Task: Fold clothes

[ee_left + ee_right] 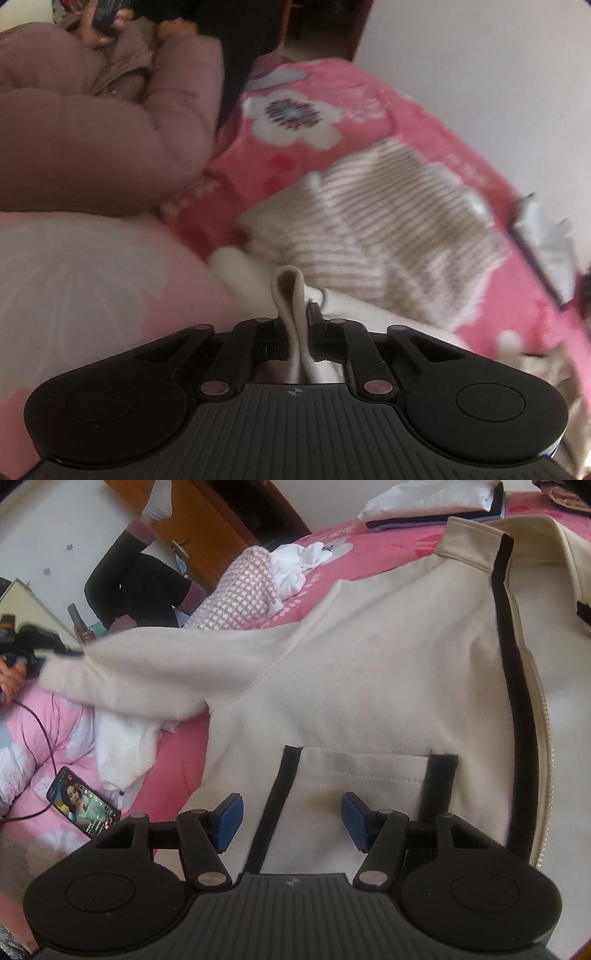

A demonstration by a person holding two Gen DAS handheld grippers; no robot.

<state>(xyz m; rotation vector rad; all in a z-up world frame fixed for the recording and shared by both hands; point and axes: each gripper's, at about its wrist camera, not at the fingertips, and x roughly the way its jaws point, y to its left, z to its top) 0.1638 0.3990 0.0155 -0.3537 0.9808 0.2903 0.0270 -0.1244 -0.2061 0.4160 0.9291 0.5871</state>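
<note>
While the cream jacket (369, 672) is lying spread over the pink bed (369, 561), its one sleeve (147, 675) is stretching out to the side, lifted a little above the cover, and the left gripper (295, 332) is pinching a doubled fold of cream cloth, most likely the cuff of that sleeve (288, 295), with its jaws closed tight on it. The right gripper (291, 819) is hovering just over the chest pocket (365, 771), and its jaws are standing wide apart, holding nothing; the blue pads (231, 821) are showing clearly on both sides. This jacket is looking soft and rather thick, like fleece, so I judge it is bending easily but not slipping much, and it is light enough for one gripper to carry a sleeve. The black trim (513, 686) and the zipper edge (545, 716) are seeming firmer than the body, so they are giving a good line for a fold, and a seam, the cuff or the hem is a better place to grip than the flat middle, where the cloth is only bunching. A striped knit garment (388, 221) is lying further on the bed in the left view, a checked cloth (240, 594) and a folded pile (436, 502) are resting behind the jacket, and a phone (83, 801) is lying near its edge
</note>
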